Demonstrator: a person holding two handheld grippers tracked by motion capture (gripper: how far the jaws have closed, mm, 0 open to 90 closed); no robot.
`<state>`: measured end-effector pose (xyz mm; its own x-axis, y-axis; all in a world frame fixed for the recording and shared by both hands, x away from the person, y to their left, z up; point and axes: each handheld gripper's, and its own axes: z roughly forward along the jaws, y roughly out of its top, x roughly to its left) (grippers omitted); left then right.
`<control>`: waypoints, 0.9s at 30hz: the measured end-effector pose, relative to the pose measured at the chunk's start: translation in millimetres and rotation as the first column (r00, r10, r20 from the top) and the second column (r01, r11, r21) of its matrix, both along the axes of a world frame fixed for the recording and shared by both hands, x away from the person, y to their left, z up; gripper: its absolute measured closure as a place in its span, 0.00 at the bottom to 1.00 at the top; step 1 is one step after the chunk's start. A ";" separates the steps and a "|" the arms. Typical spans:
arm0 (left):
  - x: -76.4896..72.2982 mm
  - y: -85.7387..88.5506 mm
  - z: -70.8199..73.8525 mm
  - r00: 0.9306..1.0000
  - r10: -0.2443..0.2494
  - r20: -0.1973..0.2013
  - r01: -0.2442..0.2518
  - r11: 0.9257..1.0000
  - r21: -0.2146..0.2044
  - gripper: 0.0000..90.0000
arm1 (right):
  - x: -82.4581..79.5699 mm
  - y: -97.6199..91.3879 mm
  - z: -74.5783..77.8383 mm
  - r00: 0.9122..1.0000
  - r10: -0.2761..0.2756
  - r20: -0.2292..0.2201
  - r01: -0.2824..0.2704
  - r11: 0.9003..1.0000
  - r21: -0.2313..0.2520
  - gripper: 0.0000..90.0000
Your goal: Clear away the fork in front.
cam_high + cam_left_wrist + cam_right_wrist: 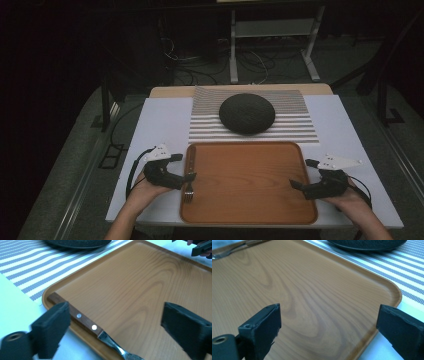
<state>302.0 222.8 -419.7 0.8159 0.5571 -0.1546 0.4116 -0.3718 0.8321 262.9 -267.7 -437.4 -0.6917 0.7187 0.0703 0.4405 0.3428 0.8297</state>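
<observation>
High view, looking down on a white table: a fork (189,188) with a wooden handle lies along the left rim of a wooden tray (250,217), prongs toward the near edge, handle toward the far edge. In the left gripper view the fork (93,327) rests on the tray's rim (140,272), its riveted handle between the two black jaws, which stand wide apart and grip nothing. The left gripper (186,177) sits just beside the fork at the tray's left edge, held in a hand (142,190). The right gripper (300,175) waits at the tray's right edge, released as well, its jaws spread over bare wood in the right gripper view, with nothing between them. Beyond the tray, on the far side, a dark round plate (247,113) rests on a striped placemat (295,131). The step in hand appears to be the approach to the fork; the next move likely calls for lowering the left jaws around the handle and closing firmly.
</observation>
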 end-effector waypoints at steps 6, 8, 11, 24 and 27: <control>-4.2 -1.7 -2.2 1.000 -0.027 0.011 0.026 1.000 0.013 0.00 | -2.1 -1.9 6.7 1.000 0.011 0.018 -0.012 0.999 0.033 0.05; -4.1 -2.4 -2.2 0.999 -0.031 0.012 0.031 0.999 0.013 0.00 | -2.9 -2.4 9.1 1.000 0.017 0.026 -0.019 0.999 0.043 0.04; -4.8 -2.7 -2.1 0.999 -0.043 0.014 0.043 0.999 0.016 0.00 | -4.3 -3.3 12.8 0.999 0.027 0.035 -0.029 0.997 0.065 0.01; -4.1 -3.4 0.0 0.999 -0.044 0.023 0.044 0.999 0.000 0.00 | -3.5 -6.7 13.9 0.999 0.019 0.026 -0.021 0.997 0.079 0.00; -4.0 -3.5 0.1 0.999 -0.042 0.025 0.042 0.999 -0.002 0.00 | -3.4 -6.7 13.5 1.000 0.017 0.023 -0.019 0.997 0.076 0.00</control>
